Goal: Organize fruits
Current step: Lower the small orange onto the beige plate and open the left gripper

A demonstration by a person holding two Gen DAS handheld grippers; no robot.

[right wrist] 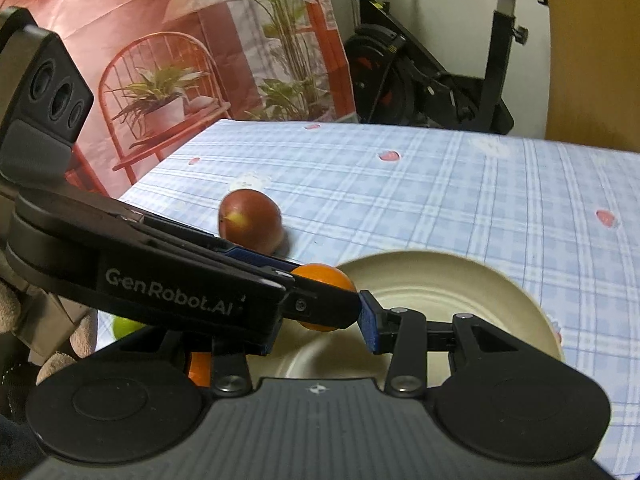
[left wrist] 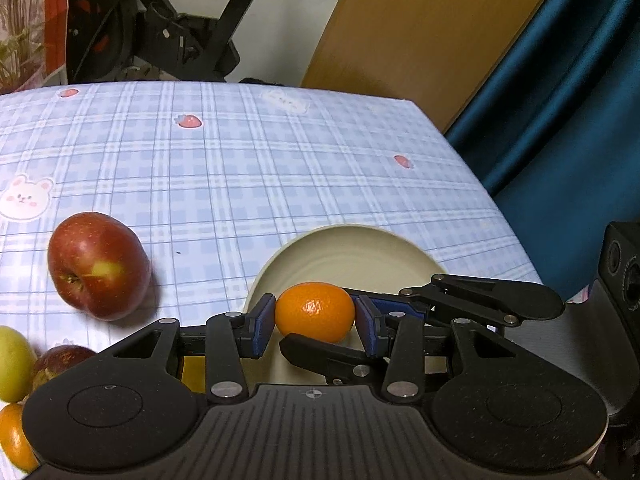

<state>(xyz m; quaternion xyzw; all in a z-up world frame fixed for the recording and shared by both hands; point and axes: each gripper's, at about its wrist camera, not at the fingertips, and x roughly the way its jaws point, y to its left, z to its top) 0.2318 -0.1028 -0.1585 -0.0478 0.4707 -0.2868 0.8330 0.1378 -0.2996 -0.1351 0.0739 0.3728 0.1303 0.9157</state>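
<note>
A small orange [left wrist: 316,308] hangs over the near rim of a cream plate [left wrist: 360,240]. My left gripper [left wrist: 315,314] is shut on it, its blue pads pressing the fruit's two sides. My right gripper [right wrist: 324,316] comes in from the right and is shut on the same orange [right wrist: 324,280]. One of its fingers [left wrist: 320,354] lies under the fruit and the other behind it. In the right wrist view its left pad is hidden behind the left gripper's finger [right wrist: 224,276]. The plate [right wrist: 460,280] holds no fruit. A red apple [left wrist: 98,266] lies on its side left of the plate.
At the near left lie a green fruit [left wrist: 14,360], a second red apple [left wrist: 60,360] and another orange [left wrist: 12,436]. The checked tablecloth [left wrist: 240,160] ends at the right by a blue curtain [left wrist: 560,120]. An exercise bike [right wrist: 420,80] stands behind the table.
</note>
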